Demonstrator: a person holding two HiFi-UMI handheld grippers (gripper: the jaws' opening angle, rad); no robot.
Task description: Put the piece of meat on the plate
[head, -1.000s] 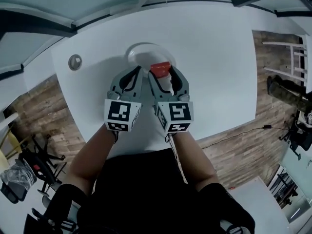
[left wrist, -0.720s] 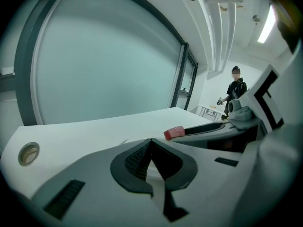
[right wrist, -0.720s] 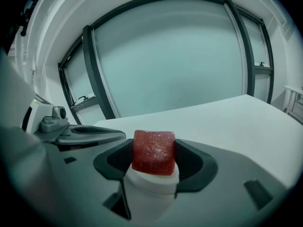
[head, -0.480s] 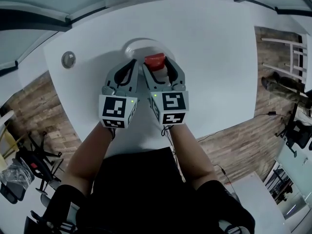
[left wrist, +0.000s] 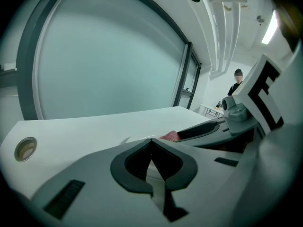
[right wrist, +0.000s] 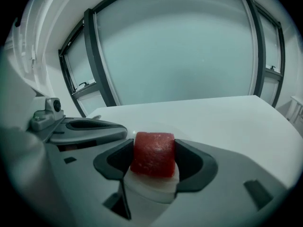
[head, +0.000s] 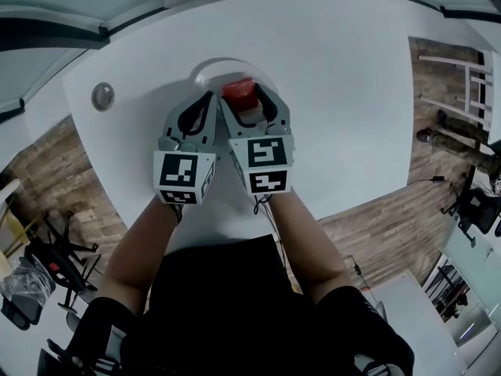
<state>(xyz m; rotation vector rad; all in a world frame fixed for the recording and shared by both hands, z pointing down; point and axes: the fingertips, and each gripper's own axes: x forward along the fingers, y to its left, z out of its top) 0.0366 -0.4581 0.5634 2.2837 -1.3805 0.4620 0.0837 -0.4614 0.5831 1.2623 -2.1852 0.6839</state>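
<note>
Your right fingers (right wrist: 191, 163) grip the piece of meat (right wrist: 152, 151) right over the plate (head: 205, 72); your left fingers (left wrist: 130, 167), at nine o'clock, are closed and empty.

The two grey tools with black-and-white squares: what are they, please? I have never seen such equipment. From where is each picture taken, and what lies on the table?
They are hand-held grippers: a person holds one in each hand, and the patterned cubes are part of them. The wide picture comes from a camera on the person's head, looking down. The other two come from cameras riding on each gripper, looking along its jaws. On the white table stands a white plate, and a small round disc sits in the surface. The right gripper is shut on a red piece of meat, seen over the plate. The left gripper is shut and holds nothing.
</note>
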